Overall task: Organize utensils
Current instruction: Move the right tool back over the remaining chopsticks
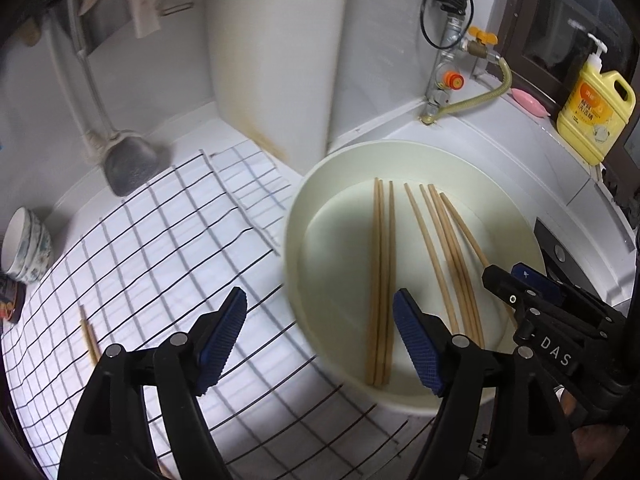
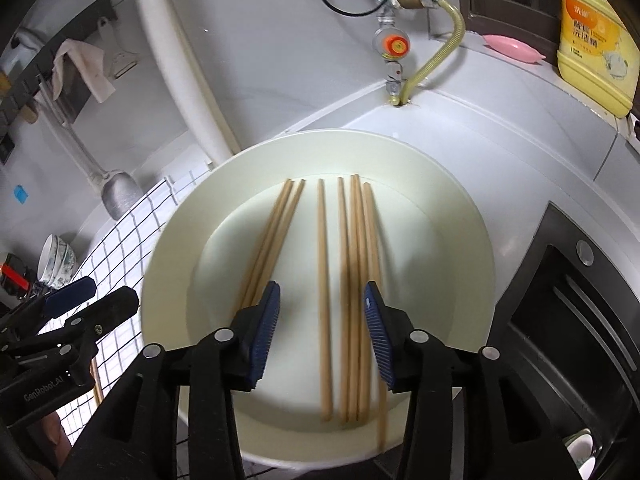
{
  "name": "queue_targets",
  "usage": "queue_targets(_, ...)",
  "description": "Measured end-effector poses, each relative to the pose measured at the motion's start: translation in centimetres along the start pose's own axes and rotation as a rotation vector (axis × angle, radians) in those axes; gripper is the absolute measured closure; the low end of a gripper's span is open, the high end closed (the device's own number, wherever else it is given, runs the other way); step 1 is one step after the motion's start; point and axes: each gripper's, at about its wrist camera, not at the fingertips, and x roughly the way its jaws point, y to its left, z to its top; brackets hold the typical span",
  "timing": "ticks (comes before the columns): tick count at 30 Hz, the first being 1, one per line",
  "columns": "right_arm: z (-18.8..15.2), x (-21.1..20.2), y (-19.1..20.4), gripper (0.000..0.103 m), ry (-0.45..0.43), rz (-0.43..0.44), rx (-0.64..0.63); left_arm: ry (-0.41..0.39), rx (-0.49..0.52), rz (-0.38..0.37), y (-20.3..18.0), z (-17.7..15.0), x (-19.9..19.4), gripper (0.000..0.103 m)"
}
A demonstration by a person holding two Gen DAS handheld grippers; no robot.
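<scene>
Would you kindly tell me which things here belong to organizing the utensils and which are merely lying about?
Job in hand:
chopsticks in the white plate
stray chopstick on the checked cloth

Lying about:
yellow detergent bottle
pink soap dish
stacked bowls
spatula
gas valve

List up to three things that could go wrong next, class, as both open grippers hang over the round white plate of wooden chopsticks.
1. The round white plate seems to overhang the counter's near edge; a downward push might tip it.
2. The wooden chopsticks lie packed side by side, so the right gripper may pinch several.
3. A stray wooden chopstick on the checked white cloth, beside the left gripper, could be overlooked.
</scene>
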Motion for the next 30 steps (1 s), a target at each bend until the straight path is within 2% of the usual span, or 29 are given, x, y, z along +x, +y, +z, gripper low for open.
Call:
queue_targets(3,-0.3,-0.6,1.1,0.055,-0.007,0.005,-0.017,-0.014,-0.015,0.007,1.2,-0.6,-1.2,0.025)
queue_targets(10,-1.6,-1.7,4.6,0.052,-0.008,0.036,-0.076,-0.034,-0.071,0.034,4.6,-2.3,-3.7,0.024)
queue_targets(22,-3.0,-2.6,12.1,0.051,-0.006,0.113,-0.199,-0.061,-0.177,0.094,11.7,-5.8,-7.2,0.022)
queue_targets(30,-5.2,-2.2,17.3,0.051,0.012,0.183,-0.276,-0.062,-0.26,0.165,17.2,-9.2,-9.0,0.022)
